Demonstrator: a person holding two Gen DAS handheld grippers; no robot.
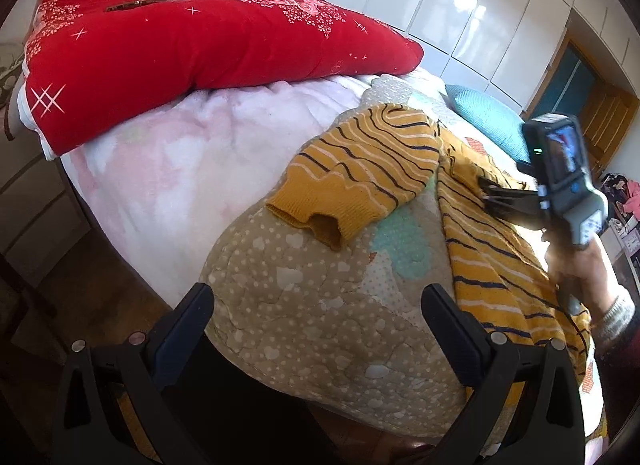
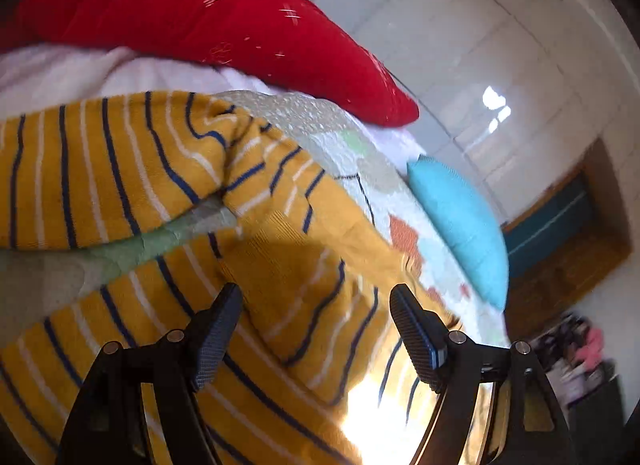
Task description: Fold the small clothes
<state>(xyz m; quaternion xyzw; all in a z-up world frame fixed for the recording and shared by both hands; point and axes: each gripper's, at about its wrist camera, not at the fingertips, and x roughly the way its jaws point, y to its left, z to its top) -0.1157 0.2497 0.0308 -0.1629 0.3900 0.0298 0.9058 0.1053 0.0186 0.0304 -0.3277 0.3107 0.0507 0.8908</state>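
My left gripper [image 1: 318,305] hangs above the patterned quilt [image 1: 304,329] on the bed, its 2 fingers [image 1: 192,317] spread wide with nothing between them, only dotted beige fabric below. The small mustard sweater [image 1: 360,177] with dark and white stripes lies on that quilt ahead and to the right; 1 sleeve stretches toward the left with its plain ribbed cuff [image 1: 320,225] open toward me, and the body runs down the right side of the bed. My right gripper [image 1: 490,191] reaches in from the right, and in the left wrist view its dark fingers sit at the sweater near where sleeve meets body. From the right wrist view, my right gripper [image 2: 316,305] has its fingers [image 2: 416,329] parted over the sweater [image 2: 120,169], straddling a raised fold of the knit without pinching it; whether the tips touch the cloth I cannot tell. A red blanket [image 1: 180,49] is piled at the far side of the bed over pink bedding [image 1: 180,169], and a blue pillow [image 2: 460,221] lies beyond the sweater.
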